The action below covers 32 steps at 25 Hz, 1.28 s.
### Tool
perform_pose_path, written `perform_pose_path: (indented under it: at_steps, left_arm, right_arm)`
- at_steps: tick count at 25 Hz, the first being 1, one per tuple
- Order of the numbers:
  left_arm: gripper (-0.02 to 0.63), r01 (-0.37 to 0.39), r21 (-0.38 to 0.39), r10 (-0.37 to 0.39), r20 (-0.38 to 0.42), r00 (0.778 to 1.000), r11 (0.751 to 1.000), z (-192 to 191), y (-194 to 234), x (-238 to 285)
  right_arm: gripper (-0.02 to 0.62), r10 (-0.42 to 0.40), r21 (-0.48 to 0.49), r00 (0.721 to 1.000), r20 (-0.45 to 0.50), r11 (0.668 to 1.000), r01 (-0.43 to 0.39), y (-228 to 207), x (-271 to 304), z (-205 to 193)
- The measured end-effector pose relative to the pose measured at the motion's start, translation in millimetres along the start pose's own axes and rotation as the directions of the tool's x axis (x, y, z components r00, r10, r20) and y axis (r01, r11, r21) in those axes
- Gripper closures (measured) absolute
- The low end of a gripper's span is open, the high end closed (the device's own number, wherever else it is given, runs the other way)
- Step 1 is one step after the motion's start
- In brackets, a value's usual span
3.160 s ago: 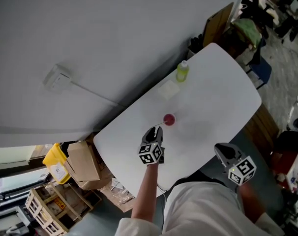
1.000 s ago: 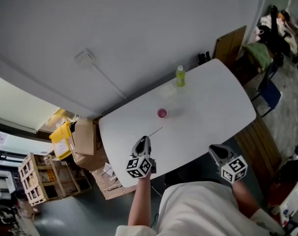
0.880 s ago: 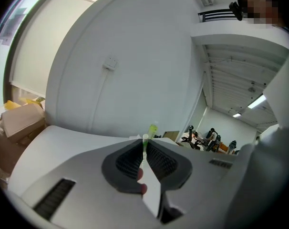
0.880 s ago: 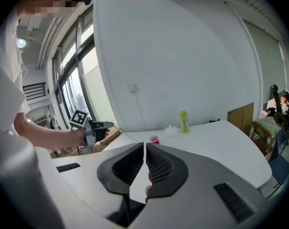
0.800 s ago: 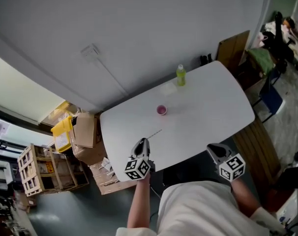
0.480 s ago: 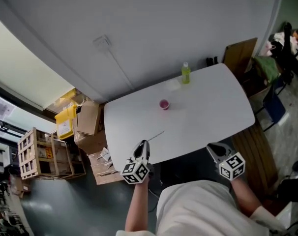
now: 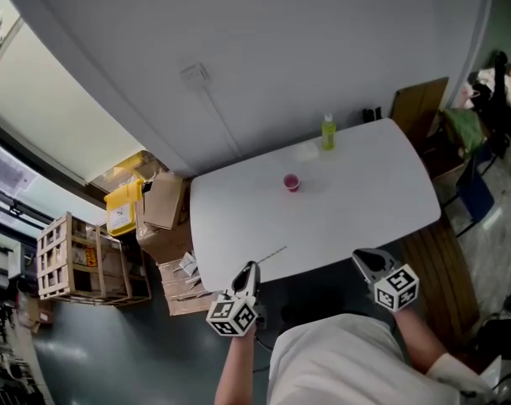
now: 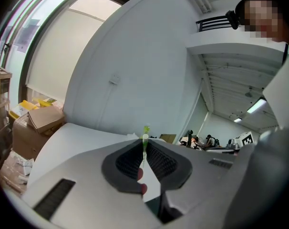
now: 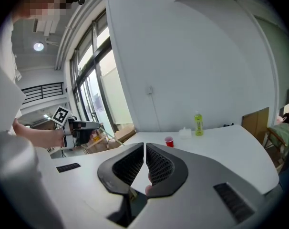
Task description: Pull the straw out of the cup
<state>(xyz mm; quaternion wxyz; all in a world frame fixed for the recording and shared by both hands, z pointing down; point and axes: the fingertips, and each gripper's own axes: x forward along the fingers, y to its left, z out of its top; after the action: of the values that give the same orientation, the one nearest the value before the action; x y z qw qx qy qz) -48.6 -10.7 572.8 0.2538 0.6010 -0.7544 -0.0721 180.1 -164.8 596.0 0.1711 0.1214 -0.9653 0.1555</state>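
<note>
A small red cup (image 7: 292,182) stands upright on the white table (image 7: 365,201), with no straw in it. My left gripper (image 7: 250,268) hovers at the table's near edge, well short of the cup, shut on a thin pale straw (image 7: 271,256) that sticks out past its tips. In the left gripper view the straw (image 8: 144,149) runs up between the closed jaws of that gripper (image 8: 144,144). My right gripper (image 7: 363,258) hangs off the near right edge, shut, with nothing between its jaws. The right gripper view shows the cup (image 9: 169,141) beyond its tips (image 9: 145,146).
A green bottle (image 7: 328,132) and a white packet (image 7: 307,151) sit at the table's far edge. Cardboard boxes (image 7: 163,205), a yellow bin (image 7: 123,209) and a wooden crate (image 7: 70,260) stand on the floor to the left. A chair (image 7: 475,194) and a wooden board (image 7: 417,106) are on the right.
The left gripper was at the cup with the straw; it has drawn back to the table's near edge with the straw clear of the cup. The right gripper has barely shifted.
</note>
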Motion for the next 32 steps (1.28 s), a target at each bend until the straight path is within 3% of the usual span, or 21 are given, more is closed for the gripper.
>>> perform_pose_path:
  at_steps: [13, 32]
  left_arm:
    - [0.581, 0.063, 0.027, -0.063, 0.008, 0.998, 0.998, 6.4, 13.5, -49.0]
    - [0.581, 0.097, 0.033, -0.097, 0.009, 0.995, 0.995, 16.7, 28.7, -55.1]
  right_arm:
    - [0.557, -0.006, -0.015, 0.999, 0.051, 1.0, 0.007, 51.8, 17.9, 14.1]
    - [0.557, -0.027, 0.012, 0.997, 0.066, 1.0, 0.027, 62.8, 32.4, 19.2]
